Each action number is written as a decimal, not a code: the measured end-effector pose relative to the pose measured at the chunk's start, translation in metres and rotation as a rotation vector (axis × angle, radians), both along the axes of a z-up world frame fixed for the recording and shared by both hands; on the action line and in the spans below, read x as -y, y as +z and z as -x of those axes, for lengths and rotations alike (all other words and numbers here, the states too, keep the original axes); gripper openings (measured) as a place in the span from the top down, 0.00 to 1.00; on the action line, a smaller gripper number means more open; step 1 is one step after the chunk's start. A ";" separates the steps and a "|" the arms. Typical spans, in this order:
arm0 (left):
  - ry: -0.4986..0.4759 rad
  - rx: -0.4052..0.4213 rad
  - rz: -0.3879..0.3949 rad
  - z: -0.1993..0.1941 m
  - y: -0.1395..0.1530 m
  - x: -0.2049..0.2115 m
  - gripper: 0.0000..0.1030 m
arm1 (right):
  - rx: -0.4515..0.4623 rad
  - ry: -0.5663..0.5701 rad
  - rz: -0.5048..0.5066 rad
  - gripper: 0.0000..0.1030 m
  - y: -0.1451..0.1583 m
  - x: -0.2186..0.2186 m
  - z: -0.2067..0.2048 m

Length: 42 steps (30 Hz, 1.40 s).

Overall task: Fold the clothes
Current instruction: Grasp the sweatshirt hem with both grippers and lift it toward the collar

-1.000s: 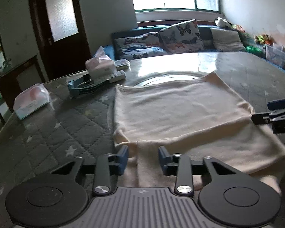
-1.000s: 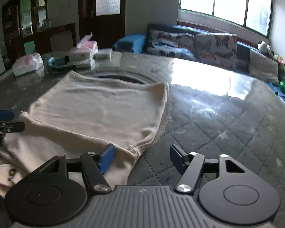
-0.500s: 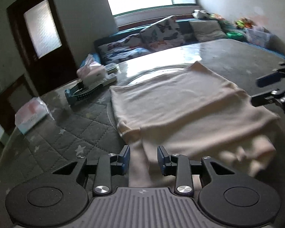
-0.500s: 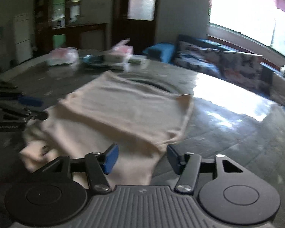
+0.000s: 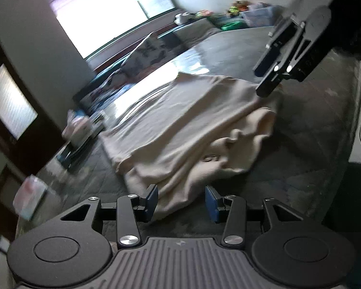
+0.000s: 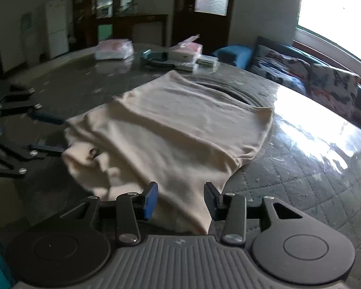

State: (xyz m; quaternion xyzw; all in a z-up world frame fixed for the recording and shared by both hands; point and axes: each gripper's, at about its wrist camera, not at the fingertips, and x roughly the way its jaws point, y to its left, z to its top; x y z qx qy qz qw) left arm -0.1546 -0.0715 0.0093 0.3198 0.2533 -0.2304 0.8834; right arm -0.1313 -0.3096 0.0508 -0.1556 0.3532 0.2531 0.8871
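Observation:
A cream garment (image 5: 192,125) lies folded on the grey quilted table (image 5: 312,125), with its near end bunched into loose folds. My left gripper (image 5: 180,203) is open, and a corner of the cloth lies between its blue pads without being clamped. My right gripper (image 6: 180,200) is also open over the garment (image 6: 180,130), whose near corner runs between its fingers. In the left wrist view the right gripper (image 5: 268,79) hovers above the cloth's far corner. In the right wrist view the left gripper (image 6: 48,132) sits at the bunched end.
Tissue packs (image 6: 114,49) and flat boxes (image 6: 180,56) crowd the table's far side. A sofa with patterned cushions (image 6: 332,89) runs beyond the table, under a bright window. The table edge (image 5: 353,120) lies close on the right in the left wrist view.
Both grippers have swung round to the garment's near corners. The near end of the cloth, flat before, is now bunched. The right gripper's fingers have narrowed but stay apart.

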 end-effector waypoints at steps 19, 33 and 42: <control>0.059 -0.047 0.227 -0.052 0.026 0.005 0.91 | 0.072 0.205 0.095 0.45 -0.015 -0.035 0.010; 0.011 0.045 0.043 -0.024 -0.007 -0.002 0.60 | -0.008 0.103 -0.074 0.89 -0.004 -0.023 -0.028; 0.027 0.055 0.043 -0.018 -0.001 -0.011 0.95 | 0.052 0.097 -0.102 0.91 0.004 -0.022 -0.012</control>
